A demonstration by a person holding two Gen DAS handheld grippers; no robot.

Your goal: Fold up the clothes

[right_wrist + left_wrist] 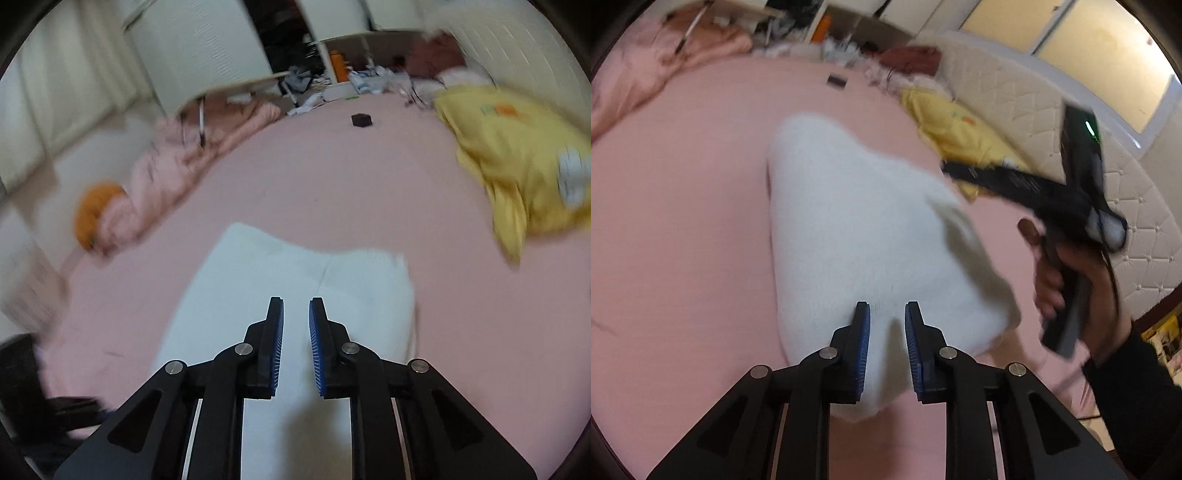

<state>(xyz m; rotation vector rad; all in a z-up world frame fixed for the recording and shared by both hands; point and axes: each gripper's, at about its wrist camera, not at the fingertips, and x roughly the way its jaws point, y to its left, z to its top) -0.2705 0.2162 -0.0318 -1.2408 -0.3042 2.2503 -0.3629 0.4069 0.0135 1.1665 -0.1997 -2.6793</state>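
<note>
White folded garment [864,236] lies flat mid-bed on the pink sheet [683,206], right under both grippers; left gripper [886,314] and right gripper [296,308] hover over its near edge, jaws a narrow gap apart with nothing between them (fabric sits below the pads, not pinched). Around it: yellow garment [517,155] far right, crumpled pink blanket [177,173] and an orange item [94,210] far left, small black object [362,120] far centre, none blocking. Quilted white headboard [1034,110] right, cluttered shelves [332,70] behind the bed.
</note>
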